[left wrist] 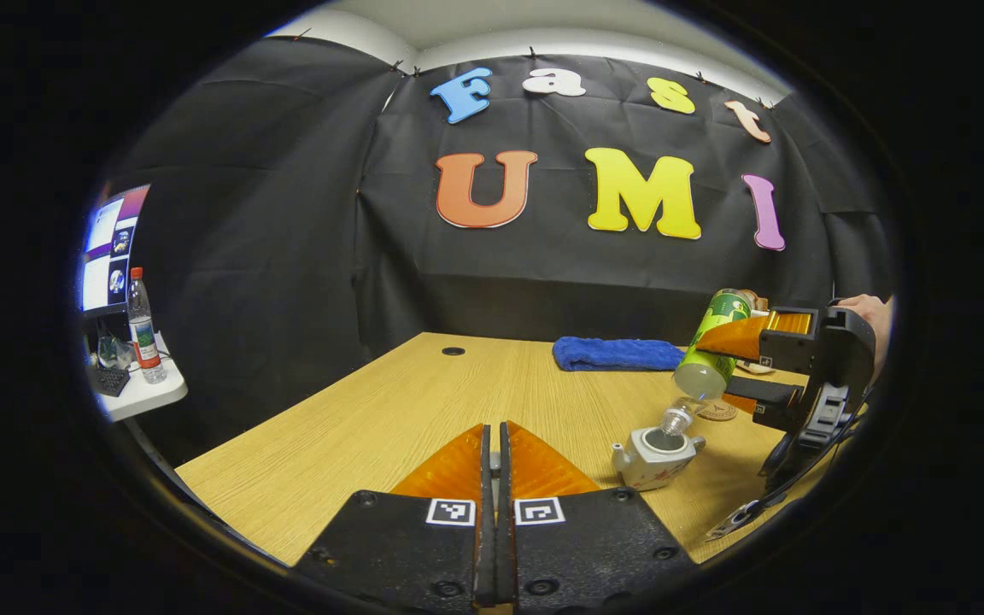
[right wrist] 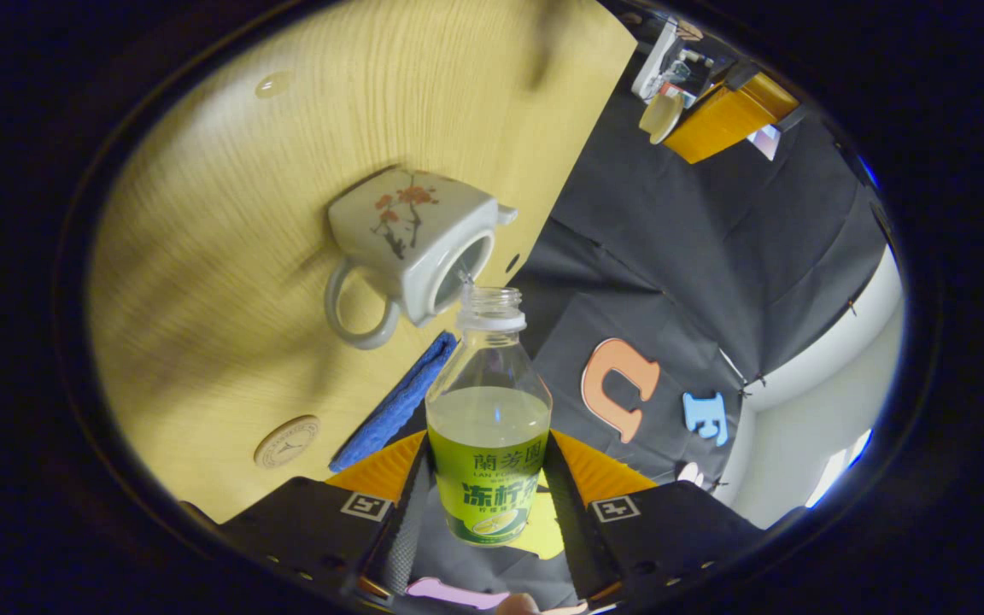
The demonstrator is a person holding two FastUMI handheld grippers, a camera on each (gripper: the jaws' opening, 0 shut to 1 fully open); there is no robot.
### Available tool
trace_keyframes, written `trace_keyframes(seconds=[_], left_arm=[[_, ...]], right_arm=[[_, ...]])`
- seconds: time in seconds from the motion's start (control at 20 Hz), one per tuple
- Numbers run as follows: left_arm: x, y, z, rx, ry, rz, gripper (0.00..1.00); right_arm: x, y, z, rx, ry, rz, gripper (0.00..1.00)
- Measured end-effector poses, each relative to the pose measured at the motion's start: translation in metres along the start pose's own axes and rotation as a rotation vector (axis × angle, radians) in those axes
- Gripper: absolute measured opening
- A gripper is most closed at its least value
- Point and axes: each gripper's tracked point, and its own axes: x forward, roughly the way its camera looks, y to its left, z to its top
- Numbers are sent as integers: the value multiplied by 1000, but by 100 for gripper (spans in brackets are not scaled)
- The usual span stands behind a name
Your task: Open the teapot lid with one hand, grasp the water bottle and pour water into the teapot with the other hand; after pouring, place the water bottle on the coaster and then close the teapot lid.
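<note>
Teapot [left wrist: 657, 457], small, white and open-topped, stands on the table [left wrist: 389, 410] at the right of the left gripper view, while the left gripper [left wrist: 494, 465] at the bottom of that view has its fingers pressed together; in the right gripper view it appears far off with the pale lid [right wrist: 660, 116] at its tips, so it looks clamped on that lid. Further right, the bottle [left wrist: 708, 346] is tipped neck-down over the pot's mouth, clamped at its labelled middle by the right gripper [right wrist: 489, 500], with a blue cloth [left wrist: 617, 354] behind and the round coaster [left wrist: 717, 411] just beside. Seen from the right gripper view, the bottle is uncapped and roughly half full. Judging by its look, it is smooth, stiff and moderately heavy, best held around the label; the ceramic pot and lid are fragile and want gentle contact.
</note>
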Motion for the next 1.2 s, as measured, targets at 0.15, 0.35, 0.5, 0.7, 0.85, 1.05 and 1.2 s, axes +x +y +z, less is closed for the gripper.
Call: trace_keyframes(seconds=[0.15,0.35,0.5,0.7,0.85,1.05,1.2], left_arm=[[-1,2,2,1,-4,3,3],[-2,5,5,-14,-13,8,3],[-4,4,8,-3,-21,9,3],[-3,0,11,4,-28,3,3],[-6,-7,15,12,-37,-3,3],[-10,-27,30,33,-81,-25,3],[-12,-46,35,44,-97,-52,3]], right_arm=[[2,10,0,111,-8,50,70],[-3,24,-3,412,-2,171,72],[-5,23,2,598,-11,208,70],[-10,18,14,882,-58,261,72],[-13,2,12,1166,-69,271,72],[-10,-22,-30,1537,-47,188,70],[-6,-21,-76,1793,-17,114,70]])
